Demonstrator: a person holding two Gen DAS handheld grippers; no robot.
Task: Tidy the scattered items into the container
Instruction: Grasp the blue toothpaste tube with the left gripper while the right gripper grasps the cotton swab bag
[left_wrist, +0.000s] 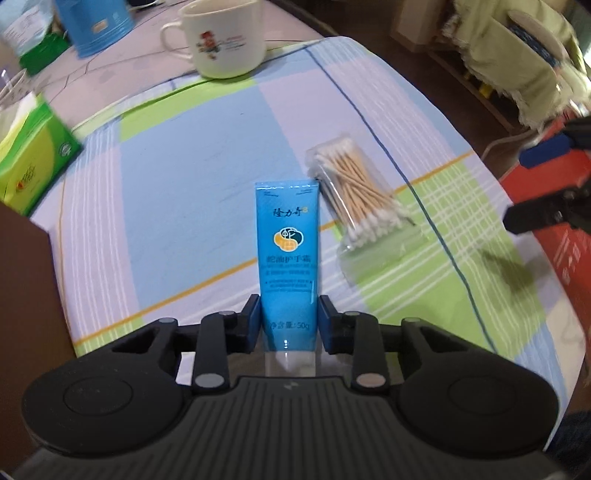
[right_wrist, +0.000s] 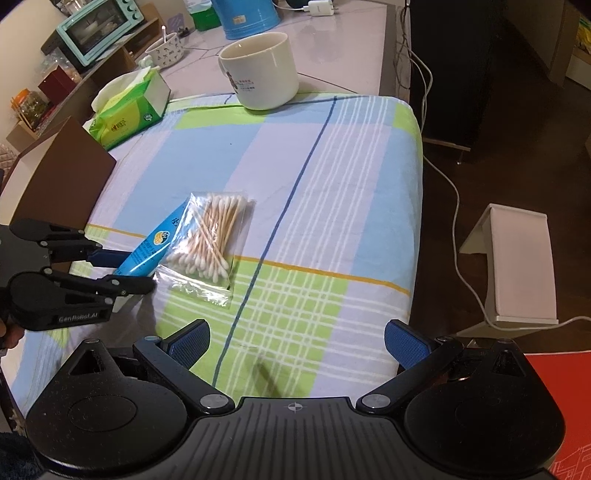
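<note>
Nearest in the left wrist view, the left gripper (left_wrist: 289, 317) is seen with its jaws pinching the lower body of the blue hand-cream tube (left_wrist: 287, 251), which points toward 12 o'clock; its white cap end lies behind the pads. From the right wrist view the tube appears tilted, its far end overlapping the edge of the bag of cotton swabs (right_wrist: 216, 236); whether it is lifted clear of the checked cloth (right_wrist: 332, 177) cannot be told. The right gripper (right_wrist: 295, 345) is held at 6 o'clock in its own view, jaws spread wide and nothing between them.

A little further, at 1 o'clock from the tube, the swab bag lies flat on the cloth. At 9 o'clock a brown box wall (right_wrist: 66, 173) is seen; it may be the container, though its inside is hidden. Furthest off, a tissue pack (right_wrist: 129, 107) and a white mug (right_wrist: 262, 70) stand at 11 and 12 o'clock.

The step in hand is judged to be the carrying of the gripped tube. Next, a firm pinch must be kept while the tube is taken over the container's rim; the swab bag remains to be gathered.
</note>
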